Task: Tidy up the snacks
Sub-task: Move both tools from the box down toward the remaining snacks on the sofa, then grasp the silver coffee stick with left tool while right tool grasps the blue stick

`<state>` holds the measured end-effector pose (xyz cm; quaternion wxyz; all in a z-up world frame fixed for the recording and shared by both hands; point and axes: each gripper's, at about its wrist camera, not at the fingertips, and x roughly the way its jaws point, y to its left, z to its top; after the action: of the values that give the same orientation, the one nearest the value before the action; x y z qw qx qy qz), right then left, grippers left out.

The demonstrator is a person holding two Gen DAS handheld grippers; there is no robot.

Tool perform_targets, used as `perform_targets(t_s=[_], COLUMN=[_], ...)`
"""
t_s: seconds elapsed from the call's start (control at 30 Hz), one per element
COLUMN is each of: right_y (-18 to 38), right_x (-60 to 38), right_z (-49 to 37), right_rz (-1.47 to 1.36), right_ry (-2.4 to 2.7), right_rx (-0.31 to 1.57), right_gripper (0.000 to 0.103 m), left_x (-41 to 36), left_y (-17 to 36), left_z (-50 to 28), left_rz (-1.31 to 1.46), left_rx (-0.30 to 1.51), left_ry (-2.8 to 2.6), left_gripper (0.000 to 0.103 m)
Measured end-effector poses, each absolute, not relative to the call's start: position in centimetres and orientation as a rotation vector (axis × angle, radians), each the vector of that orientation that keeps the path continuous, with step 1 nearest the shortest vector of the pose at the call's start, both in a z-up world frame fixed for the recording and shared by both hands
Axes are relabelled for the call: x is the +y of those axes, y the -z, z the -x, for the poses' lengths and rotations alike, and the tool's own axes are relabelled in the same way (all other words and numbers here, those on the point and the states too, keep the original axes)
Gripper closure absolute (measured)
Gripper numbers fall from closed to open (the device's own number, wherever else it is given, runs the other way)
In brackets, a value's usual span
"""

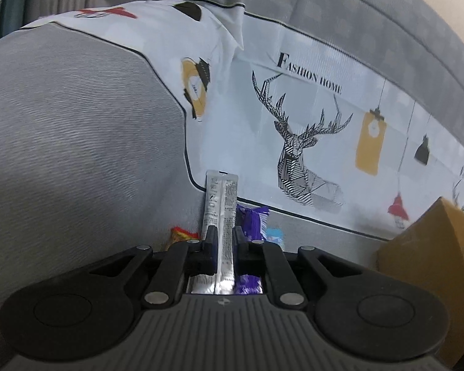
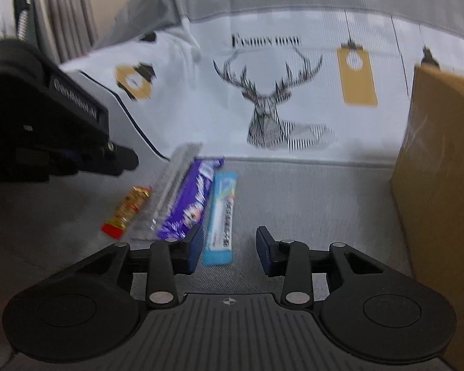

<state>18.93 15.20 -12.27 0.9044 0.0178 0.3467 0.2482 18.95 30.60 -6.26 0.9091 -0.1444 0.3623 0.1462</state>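
Ahead of the left gripper's fingers and up to their right, the white printed cushion carries "FASHION HOME" in black capitals above its deer drawing. Between those fingers, the silver sachet bears fine print too small to read. Just inside the right gripper's left finger, the light blue packet shows dark characters, blurred beyond reading.

Both are matte black plastic: the left gripper and right gripper have dark blue pads, silver pivot rivets, round side discs and a ribbed grey base bearing a small crosshair mark.
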Motion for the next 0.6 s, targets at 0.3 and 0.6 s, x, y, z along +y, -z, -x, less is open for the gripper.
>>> perform_targets(t_s=[0.3, 0.6], right_y=[12.7, 12.0], right_x=[16.6, 15.9], right_z=[-18.6, -18.3], right_rz=[0.101, 0.101], right_ry=[-0.541, -0.537], right_rx=[0.685, 0.641], right_gripper=[0.072, 0.1], left_x=[30.2, 29.4], left_y=[9.5, 10.7], left_z=[-23.1, -24.2], left_rz=[0.189, 0.115], left_rx=[0.802, 0.848], left_ry=[-0.331, -0.342], left_gripper=[0.059, 0.076])
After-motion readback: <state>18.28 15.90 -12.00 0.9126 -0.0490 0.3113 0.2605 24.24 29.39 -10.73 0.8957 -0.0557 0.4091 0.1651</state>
